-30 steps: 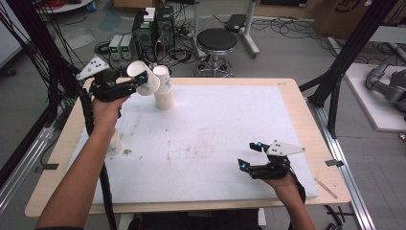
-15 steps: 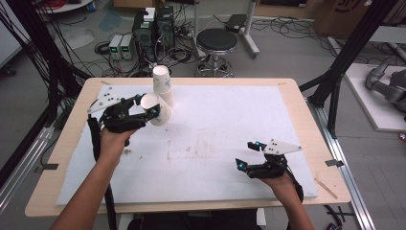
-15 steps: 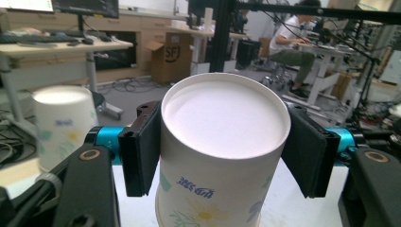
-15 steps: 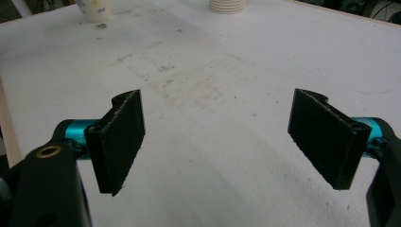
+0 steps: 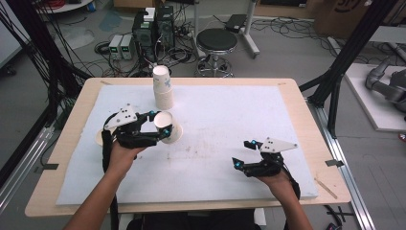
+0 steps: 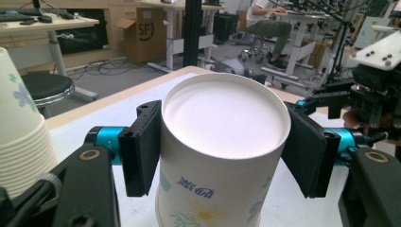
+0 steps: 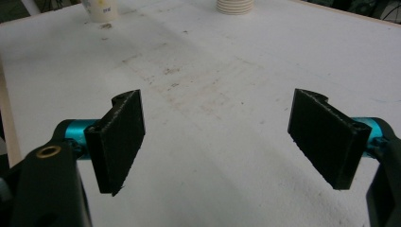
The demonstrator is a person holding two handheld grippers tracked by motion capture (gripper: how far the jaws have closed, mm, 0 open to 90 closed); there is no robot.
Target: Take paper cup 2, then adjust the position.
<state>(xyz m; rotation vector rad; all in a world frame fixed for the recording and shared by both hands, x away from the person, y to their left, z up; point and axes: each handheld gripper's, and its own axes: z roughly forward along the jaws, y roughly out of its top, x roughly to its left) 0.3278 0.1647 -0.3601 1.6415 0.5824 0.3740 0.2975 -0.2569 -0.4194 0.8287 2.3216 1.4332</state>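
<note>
A single paper cup (image 5: 168, 128) is held tilted over the left half of the white mat (image 5: 230, 110), its open mouth turned back toward the person. It is clamped from both sides by the left gripper (image 5: 159, 125); in the left gripper view the cup (image 6: 222, 146) is seen upside down between the black pads (image 6: 142, 146), one pressed at nine o'clock and one at three o'clock against its wall, flat base uppermost, a flower print low on its side.

At twelve o'clock from the held cup, near the far edge of the mat, a stack of paper cups (image 5: 163, 88) is stood inverted, well apart from the gripped one. The same stack (image 6: 21, 137) is caught at the left edge of the left gripper view, its rims layered at the bottom.

Out at four o'clock, near the mat's front right, the right gripper (image 5: 245, 153) is held low over the mat with its jaws spread wide and nothing between them. In the right gripper view bare, smudged mat (image 7: 213, 94) is seen between the parted pads (image 7: 118, 142).

The mat is carried by a wooden table (image 5: 72, 120). A round stool (image 5: 217, 40) is seen on the floor beyond the far edge.
</note>
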